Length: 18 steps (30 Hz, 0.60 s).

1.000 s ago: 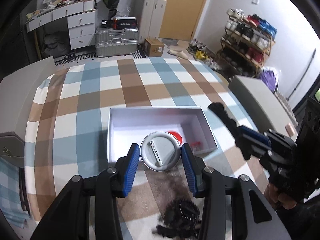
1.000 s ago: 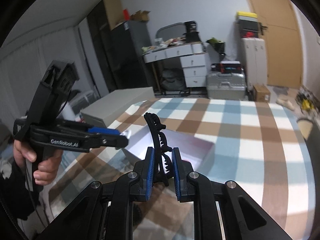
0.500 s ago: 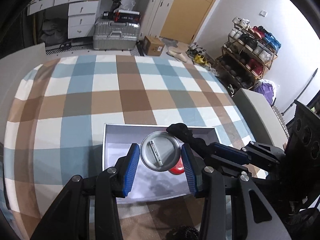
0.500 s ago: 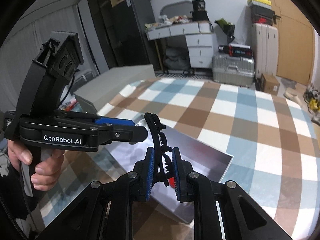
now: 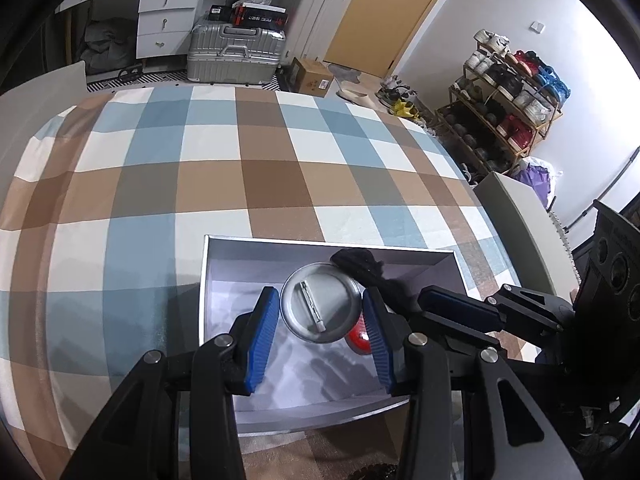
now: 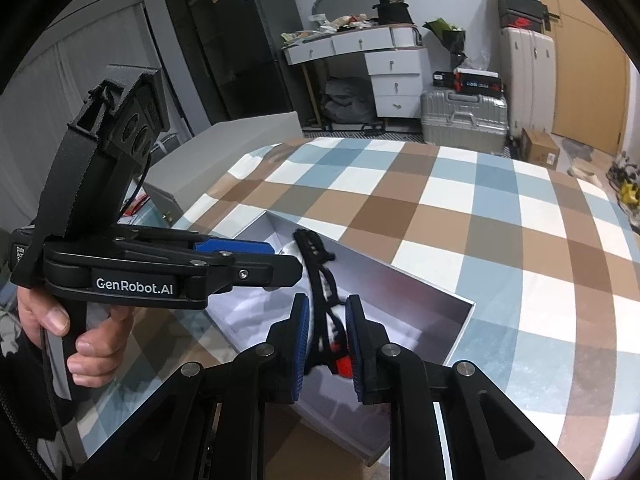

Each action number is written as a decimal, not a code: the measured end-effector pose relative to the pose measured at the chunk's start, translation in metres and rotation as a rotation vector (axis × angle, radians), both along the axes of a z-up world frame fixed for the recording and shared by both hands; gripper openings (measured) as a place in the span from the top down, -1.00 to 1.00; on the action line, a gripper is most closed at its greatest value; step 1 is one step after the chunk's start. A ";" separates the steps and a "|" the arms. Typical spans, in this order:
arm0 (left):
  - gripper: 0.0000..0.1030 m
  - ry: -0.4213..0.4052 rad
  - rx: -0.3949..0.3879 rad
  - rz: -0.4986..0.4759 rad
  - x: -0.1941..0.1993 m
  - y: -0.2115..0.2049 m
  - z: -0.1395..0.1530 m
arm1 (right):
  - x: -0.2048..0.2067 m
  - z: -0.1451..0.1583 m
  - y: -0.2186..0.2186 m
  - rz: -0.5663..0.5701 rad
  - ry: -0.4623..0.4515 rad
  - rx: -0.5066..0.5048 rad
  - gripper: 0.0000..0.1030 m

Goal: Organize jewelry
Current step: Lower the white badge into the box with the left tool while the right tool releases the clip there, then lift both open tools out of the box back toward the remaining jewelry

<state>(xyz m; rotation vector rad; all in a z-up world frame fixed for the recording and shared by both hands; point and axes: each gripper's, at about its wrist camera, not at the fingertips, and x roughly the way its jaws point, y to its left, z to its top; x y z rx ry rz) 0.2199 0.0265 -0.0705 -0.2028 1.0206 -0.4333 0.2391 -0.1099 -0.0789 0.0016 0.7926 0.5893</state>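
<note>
My left gripper is shut on a round silver pin badge, back side up, and holds it over the open white box. A red badge lies on the box floor. My right gripper is open; a black hair claw clip stands between its pads, its tip down in the box. The clip also shows in the left wrist view, just right of the silver badge. The left gripper shows in the right wrist view, close beside the clip.
The box sits on a table with a blue, brown and white checked cloth. A dark pile of accessories lies at the near edge. Grey chair backs flank the table. Beyond are a suitcase, drawers and a shoe rack.
Both grippers moved forward and down over the box. The right pads have spread apart from the black clip, which now reaches into the box. The left still holds the silver badge.
</note>
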 end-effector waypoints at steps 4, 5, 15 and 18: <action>0.27 0.006 -0.001 0.000 0.000 0.000 0.001 | 0.002 0.002 -0.004 -0.010 -0.007 0.020 0.63; 0.27 0.009 0.002 -0.002 0.000 0.000 0.001 | 0.002 0.002 -0.005 -0.014 -0.008 0.024 0.61; -0.13 -0.040 0.002 0.028 -0.019 0.006 0.015 | -0.024 0.023 -0.026 -0.074 -0.057 0.107 -0.07; -0.13 -0.063 0.007 0.050 -0.029 0.008 0.020 | -0.036 0.030 -0.029 -0.073 -0.076 0.127 -0.12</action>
